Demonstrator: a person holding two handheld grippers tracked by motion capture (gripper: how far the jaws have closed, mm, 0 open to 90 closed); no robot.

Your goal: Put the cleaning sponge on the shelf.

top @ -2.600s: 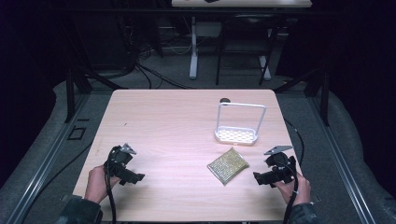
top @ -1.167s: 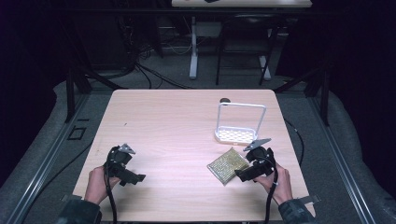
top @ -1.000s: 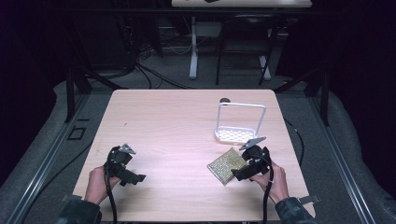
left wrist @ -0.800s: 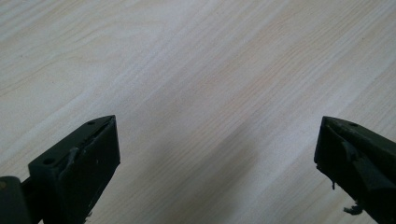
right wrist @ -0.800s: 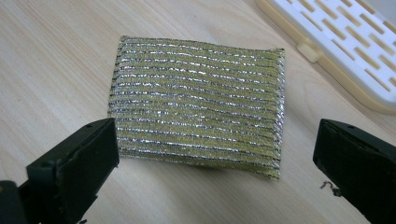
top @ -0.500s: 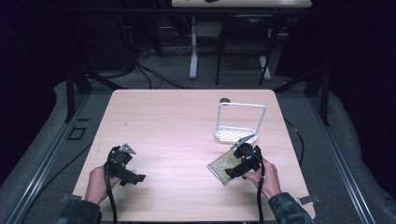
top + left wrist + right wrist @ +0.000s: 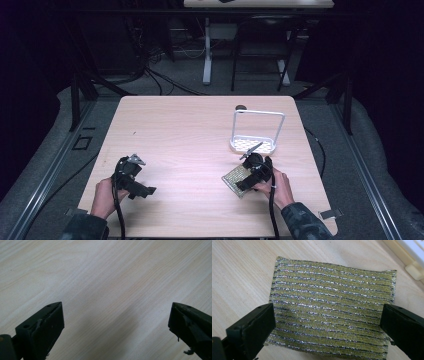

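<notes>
A sponge (image 7: pixel 236 176) lies on the table (image 7: pixel 200 130), just before a rack (image 7: pixel 254 135) at its right.

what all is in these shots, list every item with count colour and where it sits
scouring pad: 1, yellow-green with silver stripes, flat on the table at front right, between the right gripper's open jaws
rack: 1, white perforated tray with an upright hoop frame, right side of the table, just behind the pad
small dark round object: 1, dark, near the far edge behind the rack; too small to identify
table: 1, light wood, centre of the high view
second table: 1, white legs, on the floor behind
left gripper: 1, black, front left, jaws open over bare wood
right gripper: 1, black, front right, over the pad
hands: 2, one on each gripper
</notes>
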